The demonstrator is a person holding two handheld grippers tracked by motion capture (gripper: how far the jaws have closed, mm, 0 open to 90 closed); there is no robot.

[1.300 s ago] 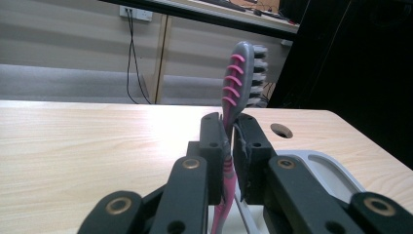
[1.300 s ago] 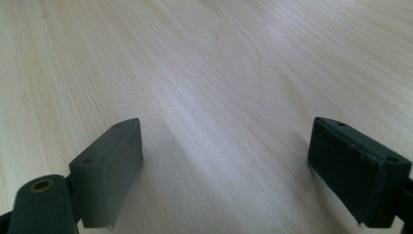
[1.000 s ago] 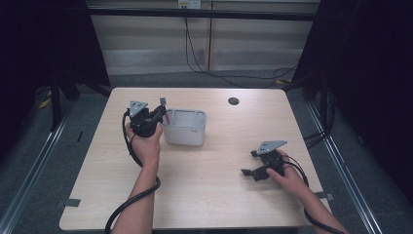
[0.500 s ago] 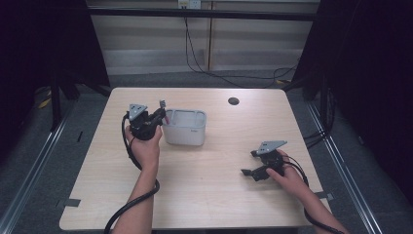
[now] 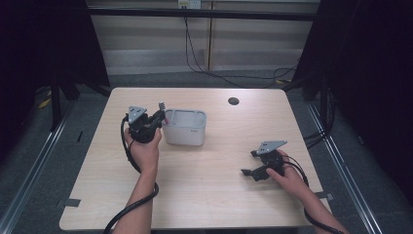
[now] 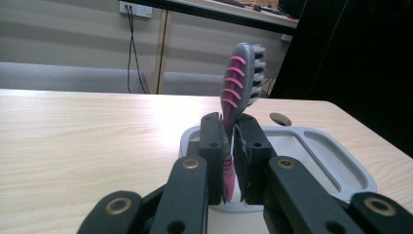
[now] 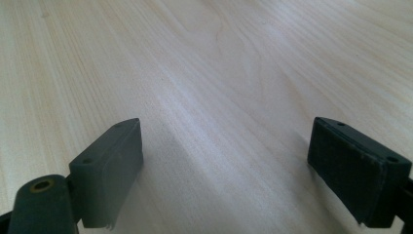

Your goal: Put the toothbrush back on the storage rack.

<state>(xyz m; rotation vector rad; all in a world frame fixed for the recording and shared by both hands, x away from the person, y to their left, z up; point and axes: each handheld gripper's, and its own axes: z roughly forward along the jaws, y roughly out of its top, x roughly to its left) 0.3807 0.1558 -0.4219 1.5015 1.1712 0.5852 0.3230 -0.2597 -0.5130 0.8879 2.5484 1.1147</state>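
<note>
from the high view, the left gripper (image 5: pixel 155 120) was held up just beside the left end of a grey holder (image 5: pixel 185 127) standing on the wooden table (image 5: pixel 204 190), with a small pink-and-grey toothbrush (image 5: pixel 161 106) poking up from it; at that size it was hard to tell whether the brush cleared the holder's rim. the right gripper (image 5: pixel 249 165) rested low on the table, well apart from the holder, near the right front edge.

in the left gripper view, the jaws were clamped together on the handle of the toothbrush (image 6: pixel 238 83), which stood nearly upright, bristles facing right, its head above the jaw tips. the holder (image 6: pixel 341 165) lay right behind and below, its slots open and bare as far as they showed.

in the right gripper view, the jaws stood wide apart over bare table (image 7: pixel 219 73), holding nothing.

judging from this, the brush was picked up and brought to the holder, but not yet set in a slot; lowering and letting go looked to be what was left.
</note>
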